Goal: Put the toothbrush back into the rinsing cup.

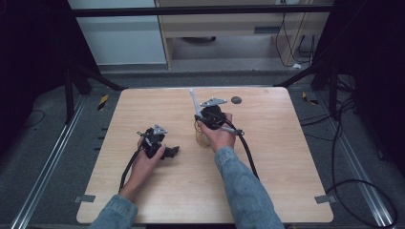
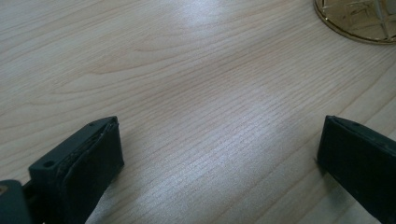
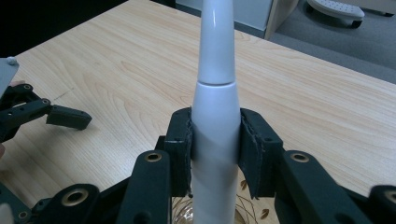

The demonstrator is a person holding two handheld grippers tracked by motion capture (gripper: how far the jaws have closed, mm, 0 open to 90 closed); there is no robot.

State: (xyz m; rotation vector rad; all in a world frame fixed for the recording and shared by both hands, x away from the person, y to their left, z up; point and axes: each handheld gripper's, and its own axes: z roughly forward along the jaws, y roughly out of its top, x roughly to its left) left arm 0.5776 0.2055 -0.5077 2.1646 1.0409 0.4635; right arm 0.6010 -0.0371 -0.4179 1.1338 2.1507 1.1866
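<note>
On the left, the left gripper [image 1: 169,151] lies low over the wooden table [image 1: 267,191], forearm stretched in from the bottom edge, jaws spread wide with bare wood between them. To the right, the right gripper [image 3: 215,140] is clamped on a white electric toothbrush [image 3: 215,93], pads pressing both sides of its handle (the slim neck points away across the table). Below it stands a glass cup [image 1: 202,137] with gold patterning, and the toothbrush's lower end sits over its mouth.
</note>
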